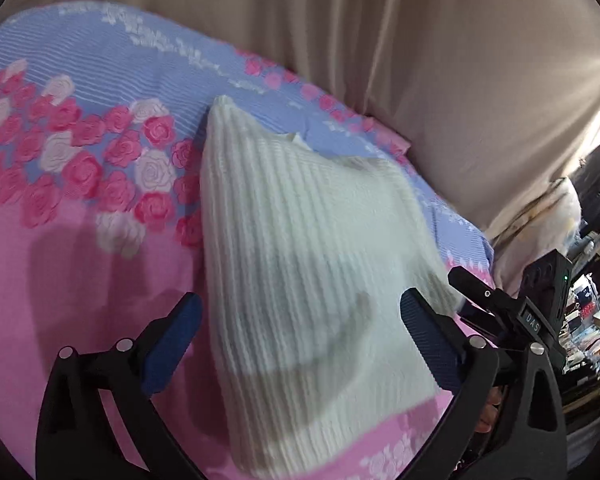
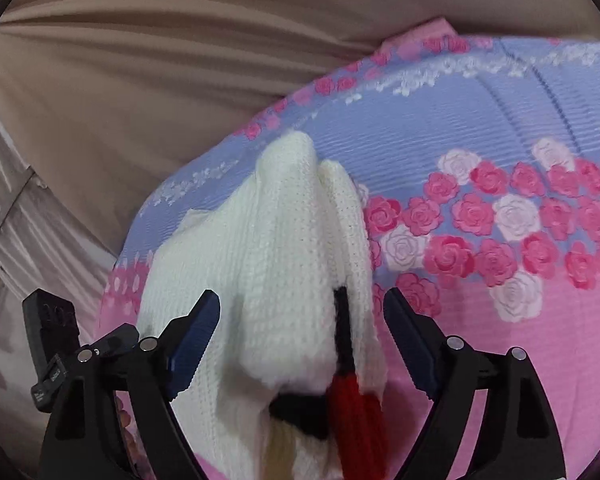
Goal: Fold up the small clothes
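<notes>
Nearest the lens in the left wrist view, the left gripper (image 1: pixel 300 340) stands with its blue-padded fingers spread wide, one on each side of the white knit garment (image 1: pixel 300 232) and neither touching it. The right gripper (image 2: pixel 300 324) is spread as well, straddling the same garment (image 2: pixel 268 264), where a red and black knitted patch (image 2: pixel 352 392) shows at the near end; no cloth is pinched by either tool.

The garment lies on the rose-printed bedspread (image 1: pixel 60 240), bunched into a long ridge rather than spread flat. Its long axis runs straight away from both grippers, from the wide near end between the fingers to a narrow tip up on the blue band of the bedspread. From the garment, the right gripper sits off to the right of the left one, its black body visible at the edge of the left view (image 1: pixel 540 304) (so the two tools stand side by side at the same near end). Neither looks clearly nearer; the right one seems to sit a little lower over the cloth, though blur makes that uncertain.

Both tools point forward along the garment, tilted down toward it. Beyond the garment's far tip, a beige curtain (image 1: pixel 420 60) hangs behind the bedspread.
</notes>
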### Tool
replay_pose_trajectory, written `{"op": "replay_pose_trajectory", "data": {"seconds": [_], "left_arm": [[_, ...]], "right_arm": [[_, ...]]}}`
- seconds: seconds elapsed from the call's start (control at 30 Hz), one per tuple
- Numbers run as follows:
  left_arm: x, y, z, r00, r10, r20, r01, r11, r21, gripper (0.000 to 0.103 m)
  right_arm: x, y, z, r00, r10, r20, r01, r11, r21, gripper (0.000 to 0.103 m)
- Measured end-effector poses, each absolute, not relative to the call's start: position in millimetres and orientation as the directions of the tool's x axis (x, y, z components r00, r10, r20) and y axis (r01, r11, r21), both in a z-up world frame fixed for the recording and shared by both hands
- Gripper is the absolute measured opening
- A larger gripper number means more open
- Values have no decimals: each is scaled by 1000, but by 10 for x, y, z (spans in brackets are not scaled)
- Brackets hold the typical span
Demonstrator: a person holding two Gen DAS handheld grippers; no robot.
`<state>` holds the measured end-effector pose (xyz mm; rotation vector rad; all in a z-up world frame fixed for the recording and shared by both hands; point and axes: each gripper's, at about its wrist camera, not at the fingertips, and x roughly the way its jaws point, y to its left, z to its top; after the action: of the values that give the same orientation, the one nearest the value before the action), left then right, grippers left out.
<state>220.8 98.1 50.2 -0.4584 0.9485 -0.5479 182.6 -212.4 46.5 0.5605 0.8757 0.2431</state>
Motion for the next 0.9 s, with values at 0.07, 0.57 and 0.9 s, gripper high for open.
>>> {"op": "replay_pose_trajectory", "data": {"seconds": [0.07, 0.57, 0.9], "left_arm": [[2399, 883, 383, 417, -642, -643, 236, 760, -606, 83], [2506, 606, 414, 499, -572, -651, 288, 818, -498, 59], [1492, 295, 782, 704, -255, -662, 303, 952, -45, 71]], "right_arm": [[2033, -2032, 271, 565, 484, -668, 16, 804, 595, 48], [1747, -2172, 462, 721, 292, -628, 54, 880, 472, 40], [1075, -1651, 439, 726, 25, -688, 87, 988, 128, 39]]}}
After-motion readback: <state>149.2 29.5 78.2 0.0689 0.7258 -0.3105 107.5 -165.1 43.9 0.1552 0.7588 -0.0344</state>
